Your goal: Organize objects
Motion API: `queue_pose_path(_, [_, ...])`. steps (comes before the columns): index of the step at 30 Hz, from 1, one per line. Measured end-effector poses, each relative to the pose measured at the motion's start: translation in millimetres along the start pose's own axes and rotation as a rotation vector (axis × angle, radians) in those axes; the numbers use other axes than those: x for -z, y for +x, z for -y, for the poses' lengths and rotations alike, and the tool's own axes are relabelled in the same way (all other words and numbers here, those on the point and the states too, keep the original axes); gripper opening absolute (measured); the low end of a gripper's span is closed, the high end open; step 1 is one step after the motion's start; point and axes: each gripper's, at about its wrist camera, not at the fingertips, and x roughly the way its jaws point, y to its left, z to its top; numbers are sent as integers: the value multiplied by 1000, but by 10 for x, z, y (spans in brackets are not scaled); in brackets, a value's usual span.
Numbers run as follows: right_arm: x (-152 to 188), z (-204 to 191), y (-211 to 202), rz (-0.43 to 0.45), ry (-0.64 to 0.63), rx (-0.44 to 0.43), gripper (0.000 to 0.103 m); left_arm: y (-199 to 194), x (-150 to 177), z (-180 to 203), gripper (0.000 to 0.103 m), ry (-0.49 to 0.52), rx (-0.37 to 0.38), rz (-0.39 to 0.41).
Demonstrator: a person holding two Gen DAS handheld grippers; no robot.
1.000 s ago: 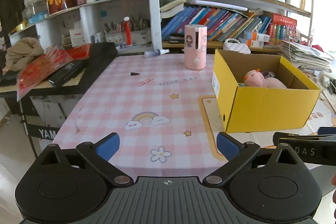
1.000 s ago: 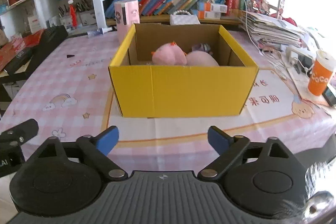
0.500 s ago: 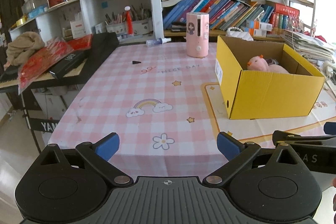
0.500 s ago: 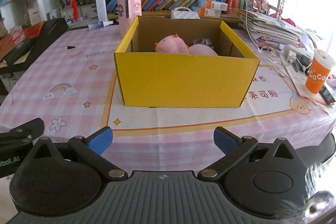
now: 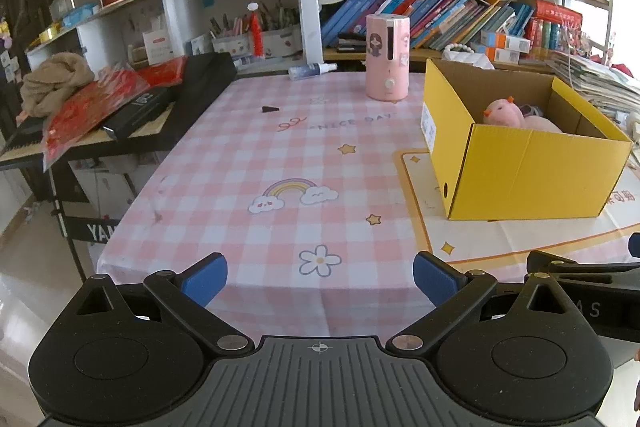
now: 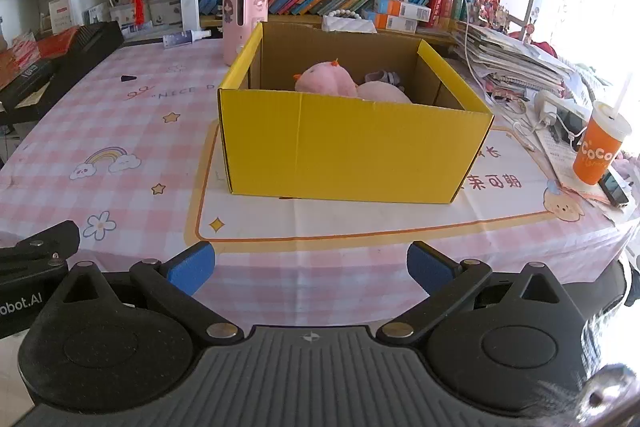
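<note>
Right gripper (image 6: 308, 269): jaws spread wide, nothing between them, held back at the near table edge and aimed at the yellow box (image 6: 352, 143). Left gripper (image 5: 320, 279): likewise spread and empty, over the near edge of the checked cloth (image 5: 256, 163), box off to its right.

Box: open-topped, standing on a pale mat (image 6: 360, 217) on the cloth. Inside, a pink plush (image 6: 326, 79) against the far half, with a second pink lump touching it on the right and something small and purplish behind; what that last is, too hidden to tell.

Beyond the box: pink cylinder (image 5: 387, 57) upright, just behind the box's far left corner. Small spray bottle (image 5: 312, 70) lying on its side at the cloth's far edge. Tiny black wedge (image 5: 269, 109) alone on the cloth, well apart from everything. Orange cup (image 6: 600, 147) with straw at the far right, among papers and cables.

Judged stage: late, with toys already boxed and little loose on the cloth.

To do the next pick well:
- Choose one loose item and commit one gripper only.
- For the cylinder, approach from the left, clear of the box wall, and grip low to avoid tipping.
- For the bottle, close across its width, not along it; round body likely to roll.
- Lower items over the box's empty near half, not onto the plush.
</note>
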Motion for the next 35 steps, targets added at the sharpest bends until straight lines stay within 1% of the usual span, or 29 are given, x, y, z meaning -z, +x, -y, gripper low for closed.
queue_pose_path(6, [5, 12, 5, -2, 0, 3, 103, -7, 4, 39, 101, 23, -29, 2])
queue_pose_path(22, [29, 1, -3, -6, 7, 19, 103, 2, -1, 38, 101, 3, -35, -20])
queue_pose_path(35, [16, -16, 3, -6, 8, 12, 103, 17, -8, 31, 101, 2, -37, -24])
